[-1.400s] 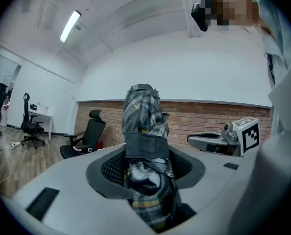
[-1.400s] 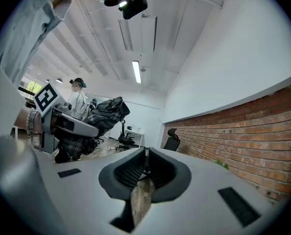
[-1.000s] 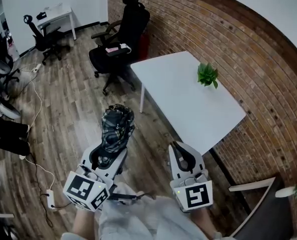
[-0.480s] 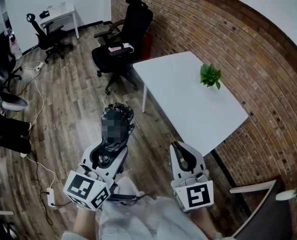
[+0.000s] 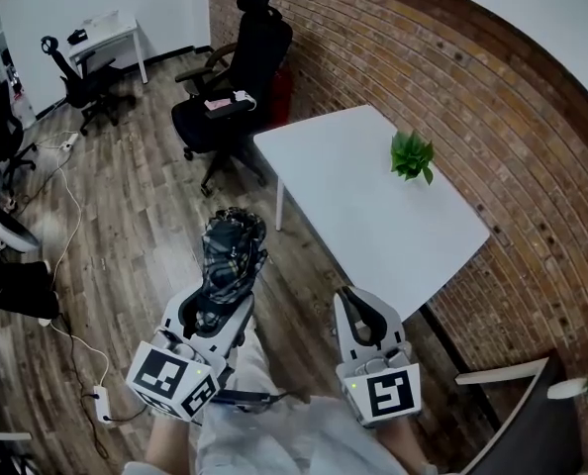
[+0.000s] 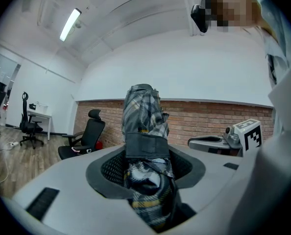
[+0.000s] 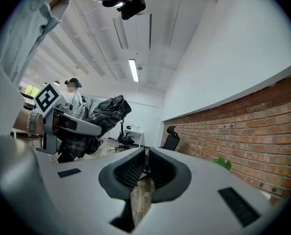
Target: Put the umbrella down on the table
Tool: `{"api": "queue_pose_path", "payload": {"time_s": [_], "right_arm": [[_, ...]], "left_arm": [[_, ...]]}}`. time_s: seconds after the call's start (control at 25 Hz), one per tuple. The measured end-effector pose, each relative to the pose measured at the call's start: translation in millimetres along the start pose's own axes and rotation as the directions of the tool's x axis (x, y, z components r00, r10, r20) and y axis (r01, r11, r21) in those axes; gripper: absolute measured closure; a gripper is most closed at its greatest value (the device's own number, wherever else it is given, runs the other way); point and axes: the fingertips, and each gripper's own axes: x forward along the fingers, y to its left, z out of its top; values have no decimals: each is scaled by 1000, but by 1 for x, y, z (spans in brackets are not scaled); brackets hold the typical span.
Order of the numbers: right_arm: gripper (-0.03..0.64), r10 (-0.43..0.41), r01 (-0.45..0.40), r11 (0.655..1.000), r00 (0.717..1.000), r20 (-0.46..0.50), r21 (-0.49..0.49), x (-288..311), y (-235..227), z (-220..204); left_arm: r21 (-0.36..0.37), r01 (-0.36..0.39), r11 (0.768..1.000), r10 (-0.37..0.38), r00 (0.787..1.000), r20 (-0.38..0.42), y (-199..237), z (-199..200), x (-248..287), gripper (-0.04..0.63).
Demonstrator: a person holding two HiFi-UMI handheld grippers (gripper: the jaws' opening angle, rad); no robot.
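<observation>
Left gripper (image 5: 213,310) fingers clamped on folded plaid umbrella (image 5: 232,250), right gripper (image 5: 354,301) fingers closed, empty, potted plant (image 5: 411,154) on counter (image 5: 358,216) far right

Umbrella (image 5: 231,255): compact folding type, collapsed; canopy in grey, black and white plaid with thin yellow lines, loosely bunched and bound by a dark strap about its middle; clamped at its lower part between the jaws of the left gripper (image 5: 213,305), the bunched end projecting forward past the jaws; held in the air, not touching the table. Table (image 5: 353,181): white, rectangular top on white legs; stands ahead and to the right of the umbrella; the two well apart.
</observation>
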Motion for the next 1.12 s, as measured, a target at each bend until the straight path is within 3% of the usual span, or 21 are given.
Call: {"api": "queue_pose_path", "payload": {"time_s": [0.36, 1.12], "right_arm": [[563, -12, 12, 1000, 1000, -11, -1, 88, -30, -9], [563, -37, 37, 999, 999, -8, -25, 333, -71, 19]], "left_arm": [[53, 25, 998, -24, 999, -26, 59, 10, 69, 370], [54, 28, 998, -28, 1000, 3, 259, 77, 203, 370]]}}
